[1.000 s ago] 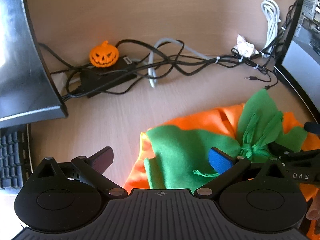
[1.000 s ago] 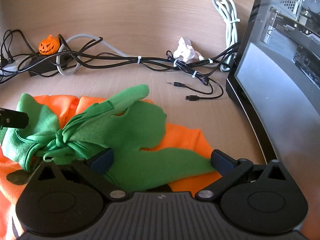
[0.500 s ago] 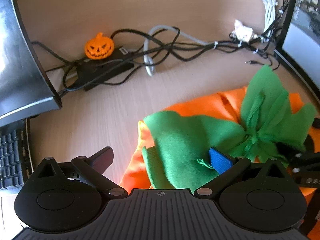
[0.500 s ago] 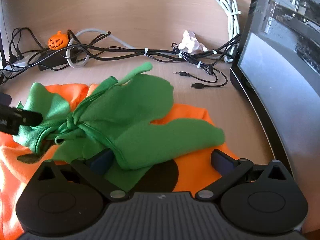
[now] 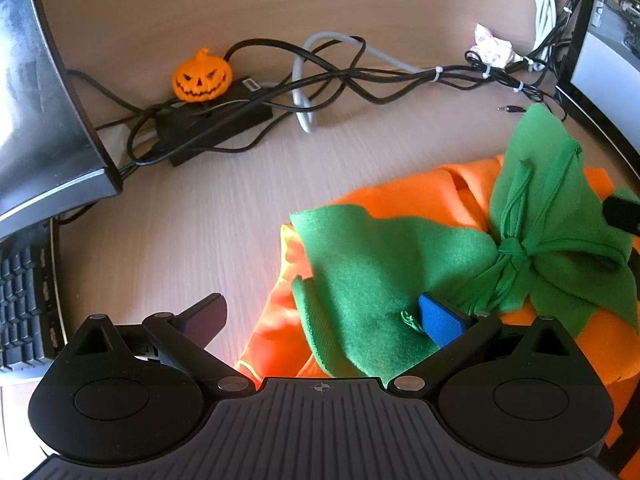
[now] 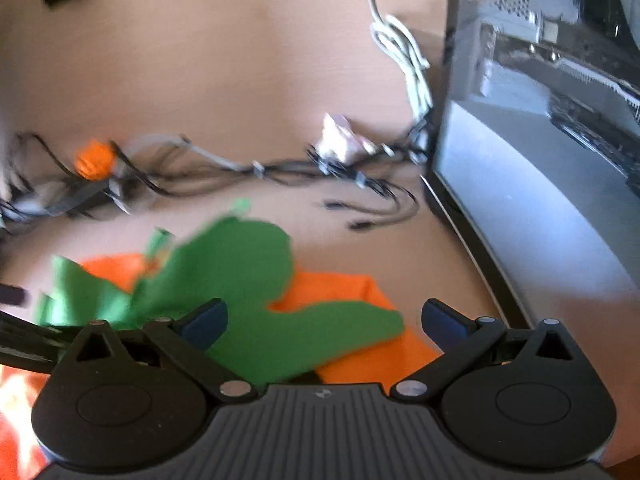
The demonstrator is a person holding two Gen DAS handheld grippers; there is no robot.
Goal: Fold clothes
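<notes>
**Both claws spread wide over a soft pumpkin costume**

The left gripper (image 5: 320,320) is seen released, its jaws spread wide; the blue pad (image 5: 440,320) of one finger is laid against green felt, the other finger is poised over bare desk (image 5: 200,220), and nothing is pinched between them. The right gripper (image 6: 322,320) is likewise found released, fingers well apart, with a green lobe lying in the gap but not clamped. That view is heavily blurred, so fine contact cannot be judged.

Outward from the claws, the garment is spread on the desk: an orange body (image 5: 408,196) topped by a green leaf collar (image 5: 380,256), gathered at a knotted drawstring (image 5: 512,250). It is bunched, not yet folded flat.

The cloth is judged to be light, limp fleece or felt: it will sag and drape from any hold, is unlikely to slip from the pads, and nothing about it looks fragile. A hold is best taken at an outer orange hem or corner, one per claw, rather than on the loose green lobes, which would only lift by themselves. The knot is best avoided, since it could be tugged tighter.

Farther back, a tangle of cables (image 5: 340,80), a small pumpkin figure (image 5: 202,76) and a monitor (image 6: 540,184) are noted near the cloth; dragging could snag the cords.
</notes>
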